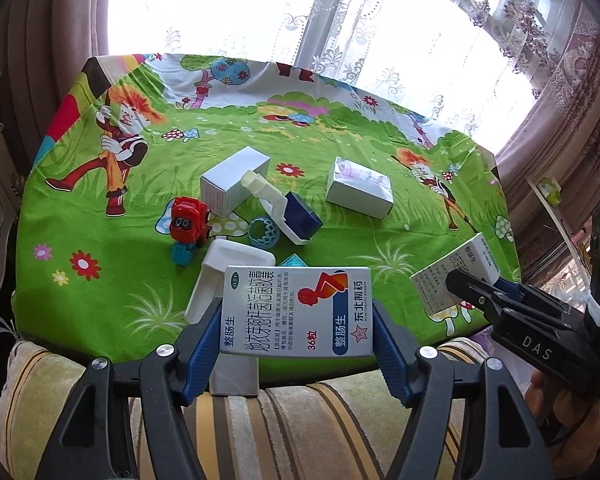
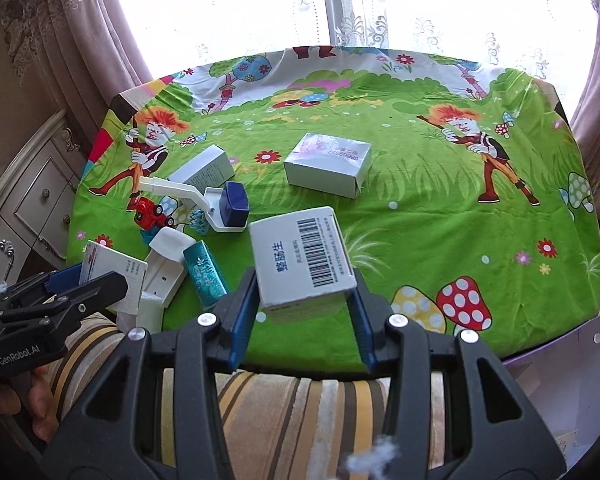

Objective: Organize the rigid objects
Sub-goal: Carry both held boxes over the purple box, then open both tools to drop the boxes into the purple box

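Note:
My left gripper point(image 1: 298, 328) is shut on a white medicine box with a red figure point(image 1: 298, 312) and holds it over the table's near edge. My right gripper point(image 2: 300, 312) is shut on a second white medicine box with a barcode point(image 2: 302, 258); this box also shows in the left wrist view point(image 1: 456, 276). On the green cartoon cloth point(image 2: 420, 216) lie a tall white box point(image 1: 234, 180), a flat white box point(image 1: 360, 188), a red toy car point(image 1: 186, 224), a white holder with a blue block point(image 1: 296, 220), a blue lattice ring point(image 1: 264, 232), a white plastic tray point(image 1: 232, 280) and a teal packet point(image 2: 205, 274).
A striped cushion point(image 2: 300, 404) lies under both grippers at the near edge. Curtains point(image 1: 60, 40) and a bright window stand behind the table. A white cabinet point(image 2: 36, 200) stands to the left. The right half of the cloth holds no objects.

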A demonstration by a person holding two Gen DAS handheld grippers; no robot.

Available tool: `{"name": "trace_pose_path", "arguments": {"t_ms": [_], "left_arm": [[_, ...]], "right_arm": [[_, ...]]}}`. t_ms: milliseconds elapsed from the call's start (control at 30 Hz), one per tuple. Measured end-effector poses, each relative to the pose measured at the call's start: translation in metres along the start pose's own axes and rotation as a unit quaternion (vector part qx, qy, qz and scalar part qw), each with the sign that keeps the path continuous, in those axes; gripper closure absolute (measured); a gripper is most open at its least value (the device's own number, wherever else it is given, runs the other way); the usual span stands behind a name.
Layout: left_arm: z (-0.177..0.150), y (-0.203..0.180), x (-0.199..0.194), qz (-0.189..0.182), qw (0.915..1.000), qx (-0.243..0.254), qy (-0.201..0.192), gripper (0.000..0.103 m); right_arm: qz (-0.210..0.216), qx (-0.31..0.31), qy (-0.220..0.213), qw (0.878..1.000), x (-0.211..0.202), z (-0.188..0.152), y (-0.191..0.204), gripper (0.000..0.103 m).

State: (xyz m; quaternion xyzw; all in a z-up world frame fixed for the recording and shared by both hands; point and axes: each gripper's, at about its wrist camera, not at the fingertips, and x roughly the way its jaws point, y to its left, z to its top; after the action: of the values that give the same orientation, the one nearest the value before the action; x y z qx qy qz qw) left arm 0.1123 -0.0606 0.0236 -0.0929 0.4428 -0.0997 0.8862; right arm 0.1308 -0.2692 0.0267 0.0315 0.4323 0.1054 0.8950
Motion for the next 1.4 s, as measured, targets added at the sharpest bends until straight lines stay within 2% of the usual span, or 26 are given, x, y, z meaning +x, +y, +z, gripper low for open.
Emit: {"name": "trace_pose_path", "arguments": {"t_ms": [433, 767, 1133, 1400], "left_arm": [[-0.016, -0.05, -0.004, -0.03, 0.9986, 0.041, 0.013, 0.033], [-0.027, -0.098, -0.001, -0.064, 0.994, 0.083, 0.031, 0.033], [-0.039, -0.156, 0.006, -0.102, 0.9828, 0.144, 0.054, 0.033], [-0.052, -0.21, 0.009, -0.134, 0.9668, 0.205, 0.071, 0.033]], "right_arm": [[-0.029, 0.021, -0.001, 0.999, -0.039, -0.03, -0.03, 0.056], [-0.054, 0.048, -0.007, 0.997, -0.074, -0.051, -0.068, 0.056], [-0.11, 0.106, -0.005, 0.988, -0.106, -0.082, -0.139, 0.056], [-0.151, 0.151, -0.009, 0.977, -0.13, -0.097, -0.186, 0.056]]}}
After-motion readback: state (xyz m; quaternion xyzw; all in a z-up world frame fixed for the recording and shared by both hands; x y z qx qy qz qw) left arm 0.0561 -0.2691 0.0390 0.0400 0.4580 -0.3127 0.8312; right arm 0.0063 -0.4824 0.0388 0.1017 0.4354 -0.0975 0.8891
